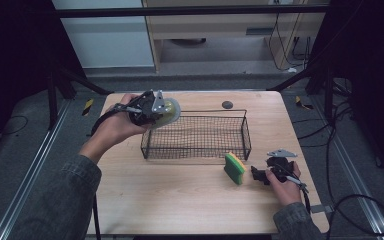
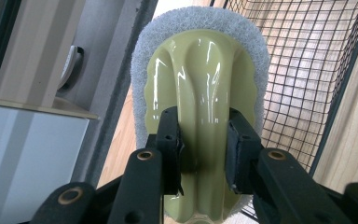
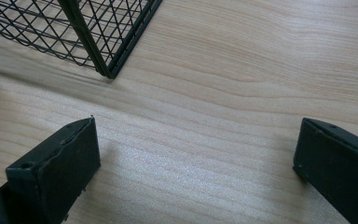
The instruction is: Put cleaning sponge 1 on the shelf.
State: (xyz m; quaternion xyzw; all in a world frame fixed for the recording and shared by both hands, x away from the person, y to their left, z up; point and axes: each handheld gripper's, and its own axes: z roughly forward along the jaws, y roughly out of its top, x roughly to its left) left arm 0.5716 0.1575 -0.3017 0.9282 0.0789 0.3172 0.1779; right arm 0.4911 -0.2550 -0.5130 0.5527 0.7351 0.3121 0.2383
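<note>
Two fingers point(image 2: 170, 140) of left gripper point(image 2: 204, 149) clamp scrubber point(image 2: 205, 65); lower into basket point(image 1: 243, 131) w/o tilt; right gripper point(image 3: 196, 163) fingers wide.

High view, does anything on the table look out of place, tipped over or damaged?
Nothing looks damaged or spilled. The green and yellow sponge stands on its edge on the table just outside the wire basket, beside the open right tongs. The left tongs grip a pale green scrubber near the basket's left end.
</note>
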